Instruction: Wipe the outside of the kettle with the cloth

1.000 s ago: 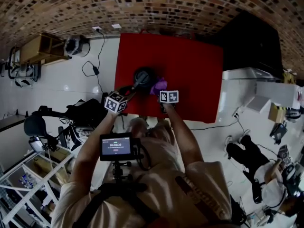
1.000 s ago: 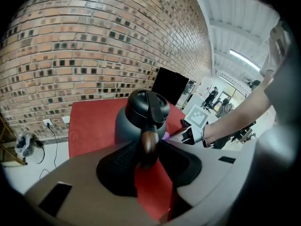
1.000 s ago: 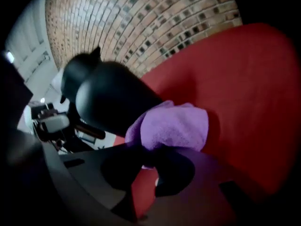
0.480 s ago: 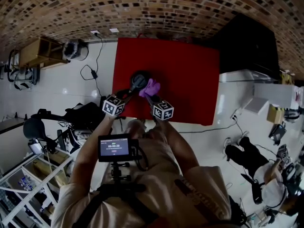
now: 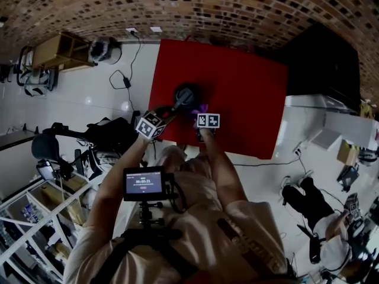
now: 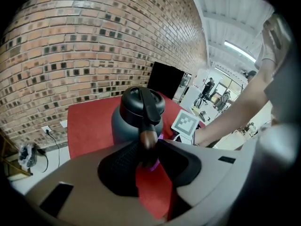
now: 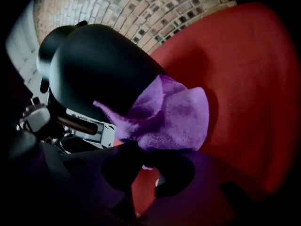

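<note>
The single dark kettle (image 5: 185, 95) stands on the red table (image 5: 249, 99), toward the person's edge. The left gripper (image 6: 146, 147) is clamped narrow on the kettle's handle (image 6: 149, 126), apparently to steady it. Just right of the kettle, the right gripper (image 7: 146, 161) pinches the one purple cloth (image 7: 164, 114), which lies against the kettle's lower wall, seemingly for wiping. Both of the two grippers are occupied.

Fuzzy purple cloth (image 7: 169, 114), smooth matt kettle (image 7: 99, 65)

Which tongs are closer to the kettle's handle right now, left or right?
Left. The left tongs are clamped on the kettle's handle; the right tongs hold the purple cloth against the kettle body, off the handle.
</note>
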A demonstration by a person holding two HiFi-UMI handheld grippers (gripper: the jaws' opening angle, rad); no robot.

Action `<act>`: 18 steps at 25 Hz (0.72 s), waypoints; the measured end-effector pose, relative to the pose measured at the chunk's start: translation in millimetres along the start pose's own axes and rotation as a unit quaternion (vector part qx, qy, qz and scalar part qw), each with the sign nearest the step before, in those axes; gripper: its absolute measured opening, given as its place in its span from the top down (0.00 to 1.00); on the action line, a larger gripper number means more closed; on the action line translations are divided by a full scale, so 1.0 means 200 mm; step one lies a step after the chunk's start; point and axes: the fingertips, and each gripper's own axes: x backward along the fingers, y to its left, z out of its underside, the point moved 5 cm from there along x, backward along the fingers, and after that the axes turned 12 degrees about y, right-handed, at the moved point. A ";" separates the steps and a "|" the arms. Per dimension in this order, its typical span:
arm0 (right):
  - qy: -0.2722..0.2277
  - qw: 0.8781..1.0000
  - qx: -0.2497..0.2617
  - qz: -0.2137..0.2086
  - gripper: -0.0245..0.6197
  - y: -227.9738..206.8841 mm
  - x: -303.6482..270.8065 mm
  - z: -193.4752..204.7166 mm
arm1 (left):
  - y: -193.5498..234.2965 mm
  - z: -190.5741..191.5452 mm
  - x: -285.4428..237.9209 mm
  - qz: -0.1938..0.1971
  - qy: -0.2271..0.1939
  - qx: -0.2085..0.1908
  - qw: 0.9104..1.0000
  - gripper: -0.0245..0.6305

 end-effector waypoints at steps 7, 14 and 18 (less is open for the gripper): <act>-0.146 0.988 0.051 -0.017 0.85 0.17 0.42 0.07 | 0.00 0.03 0.00 0.000 -0.008 0.010 1.000 0.77; -0.204 0.945 0.254 -0.011 0.85 0.67 0.60 0.07 | 0.02 0.02 0.01 -0.003 -0.017 0.018 1.000 0.77; -0.112 0.979 0.169 0.010 0.85 0.46 0.24 0.05 | 0.00 0.02 0.01 -0.006 -0.008 0.016 1.000 0.77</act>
